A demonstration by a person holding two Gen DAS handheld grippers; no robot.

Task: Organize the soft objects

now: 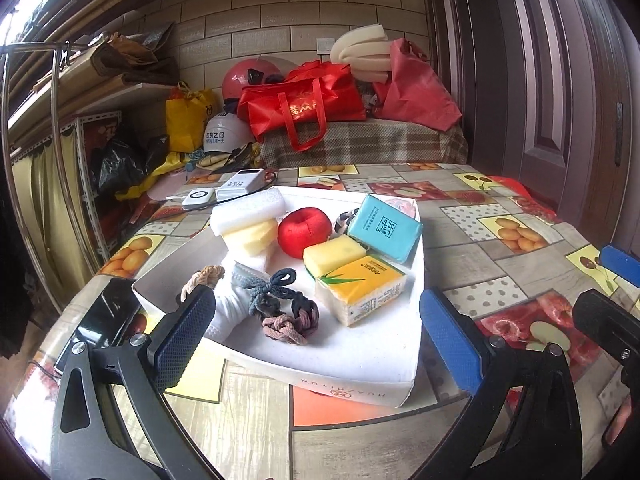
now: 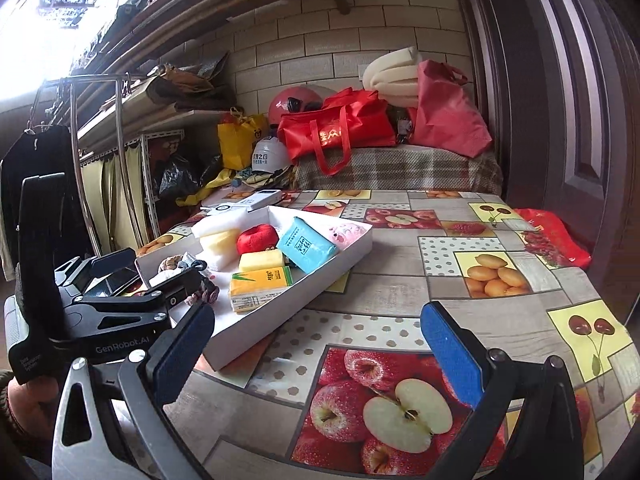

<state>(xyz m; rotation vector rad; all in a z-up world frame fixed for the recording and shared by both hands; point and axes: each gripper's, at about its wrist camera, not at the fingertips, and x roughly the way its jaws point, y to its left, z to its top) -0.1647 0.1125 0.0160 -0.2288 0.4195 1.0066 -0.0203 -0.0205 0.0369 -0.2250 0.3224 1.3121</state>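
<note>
A shallow white box (image 1: 360,368) on the fruit-print table holds the soft things: a white sponge (image 1: 248,210), pale yellow foam pieces (image 1: 252,236), a red plush apple (image 1: 305,231), a teal tissue pack (image 1: 384,228), a yellow sponge (image 1: 332,254), a yellow tissue pack (image 1: 360,288), a white cloth (image 1: 232,308) and braided hair ties (image 1: 286,320). My left gripper (image 1: 316,304) is open at the box's near edge with nothing held. My right gripper (image 2: 318,312) hovers open and empty above bare tablecloth, right of the box (image 2: 280,312).
A white power bank (image 1: 244,184) and a small white device (image 1: 198,199) lie behind the box. A black phone (image 1: 104,320) lies at its left. A red bag (image 2: 556,236) sits at the table's right edge. Behind, a bench carries red bags (image 1: 304,104).
</note>
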